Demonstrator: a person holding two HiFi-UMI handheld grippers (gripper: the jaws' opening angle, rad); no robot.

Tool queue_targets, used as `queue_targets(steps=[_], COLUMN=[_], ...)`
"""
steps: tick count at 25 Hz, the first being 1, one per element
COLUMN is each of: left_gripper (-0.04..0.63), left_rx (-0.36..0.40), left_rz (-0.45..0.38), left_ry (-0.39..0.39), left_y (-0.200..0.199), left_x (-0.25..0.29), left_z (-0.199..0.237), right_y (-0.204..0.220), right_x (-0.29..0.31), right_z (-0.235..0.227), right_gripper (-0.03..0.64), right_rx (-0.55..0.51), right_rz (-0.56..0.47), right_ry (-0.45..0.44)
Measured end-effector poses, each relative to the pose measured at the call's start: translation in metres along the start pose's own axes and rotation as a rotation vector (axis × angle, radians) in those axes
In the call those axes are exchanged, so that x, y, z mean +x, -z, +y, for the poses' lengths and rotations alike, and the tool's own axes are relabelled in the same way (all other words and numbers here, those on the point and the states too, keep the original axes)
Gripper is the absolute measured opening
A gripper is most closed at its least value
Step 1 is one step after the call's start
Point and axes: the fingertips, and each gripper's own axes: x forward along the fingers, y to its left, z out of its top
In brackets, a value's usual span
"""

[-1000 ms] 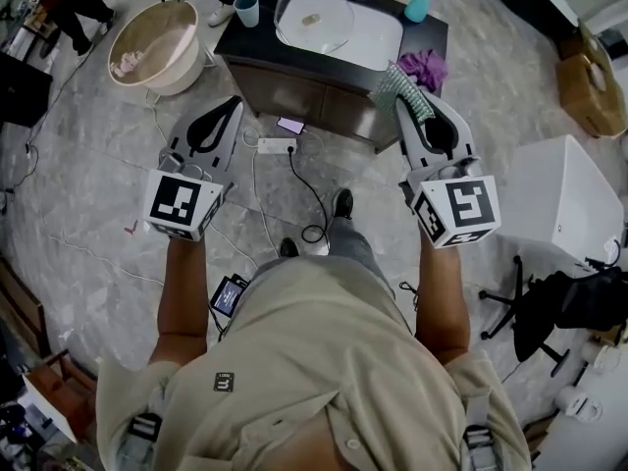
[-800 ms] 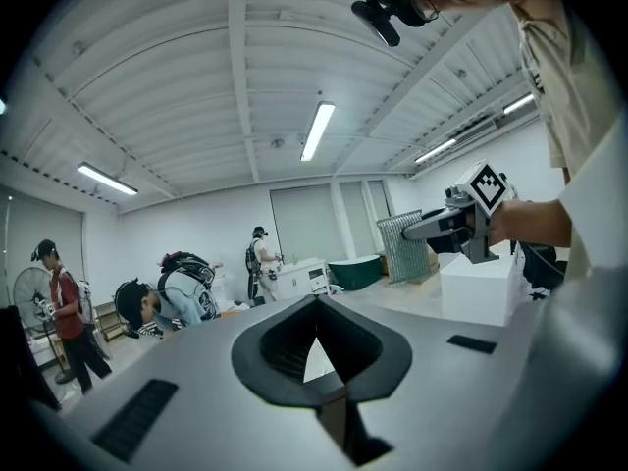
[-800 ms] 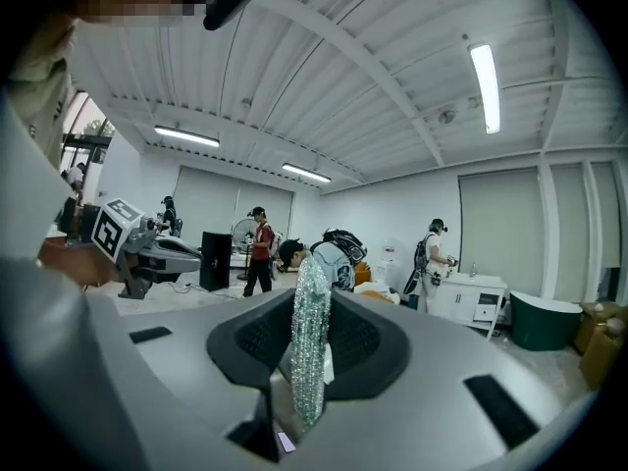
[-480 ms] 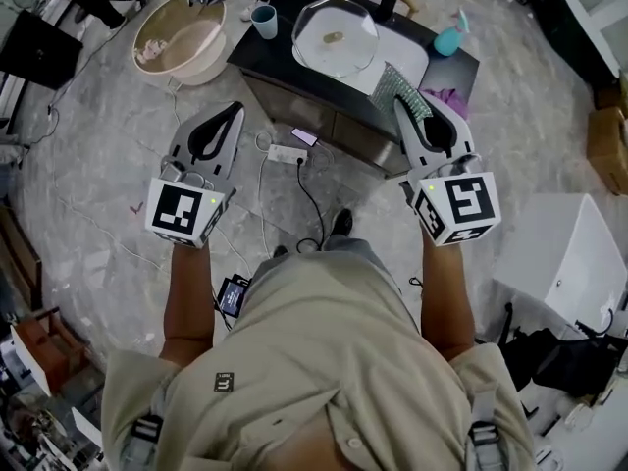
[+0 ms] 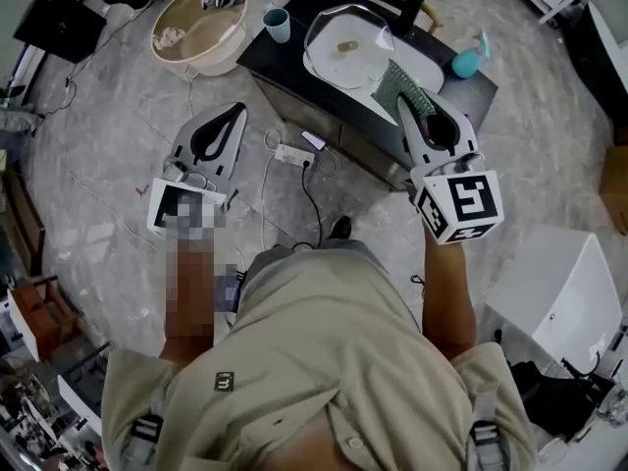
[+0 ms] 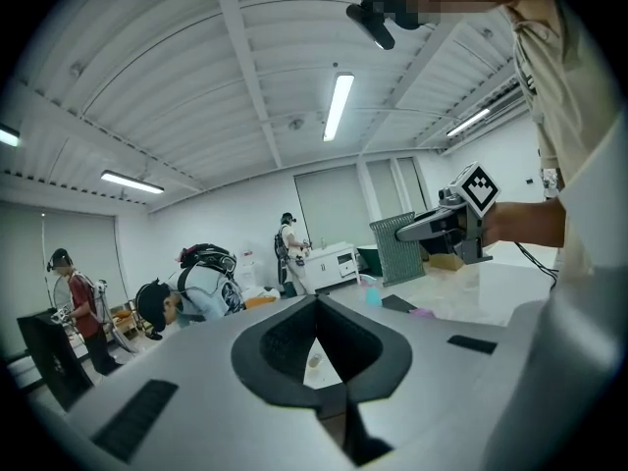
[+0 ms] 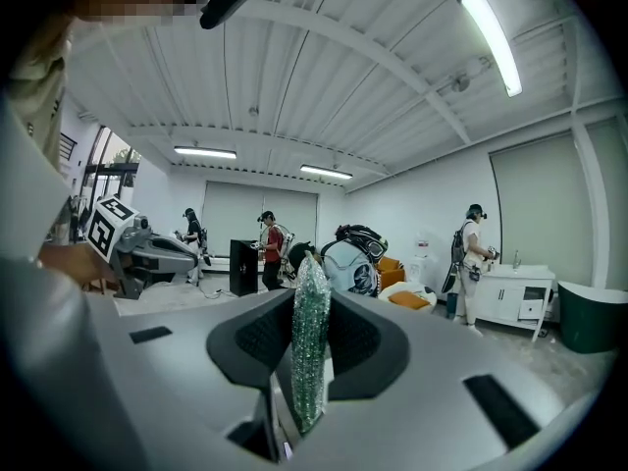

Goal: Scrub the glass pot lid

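Jaws of the right gripper [image 5: 406, 106] squeeze a green scrub pad [image 7: 312, 341], which looks soft and bendy. The left gripper [image 6: 316, 302] has its jaws closed on nothing. The glass pot lid [image 5: 345, 23] lies dome up in a white tray [image 5: 417, 62] on the dark table [image 5: 270, 57]. I think the lid is hard, slippery and easy to break. Its middle knob [image 5: 346, 46] looks best to hold. Grey floor goes around the table, with a beige tub [image 5: 196, 32] to the left of it.

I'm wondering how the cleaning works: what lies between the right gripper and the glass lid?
In the head view, just the green scrub pad that the right gripper clamps, pointing toward the lid.
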Motion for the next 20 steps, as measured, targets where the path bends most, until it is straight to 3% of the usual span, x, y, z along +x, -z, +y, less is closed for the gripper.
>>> queue_targets(steps=[5, 11, 20], left_gripper=[0.015, 0.015, 0.015], left_rx=[0.011, 0.012, -0.016], left_rz=[0.017, 0.034, -0.007], left_ry=[-0.012, 0.026, 0.187], left_y=[-0.001, 0.003, 0.008], left_x=[0.014, 0.038, 0.112], left_z=[-0.009, -0.008, 0.014], right_y=[0.008, 0.018, 0.022], right_x=[0.005, 0.011, 0.028], right_z=[-0.019, -0.037, -0.070], right_gripper=[0.086, 0.086, 0.086], right_rx=[0.016, 0.042, 0.050], right_rz=[-0.004, 0.013, 0.064], right_ry=[-0.018, 0.008, 0.162])
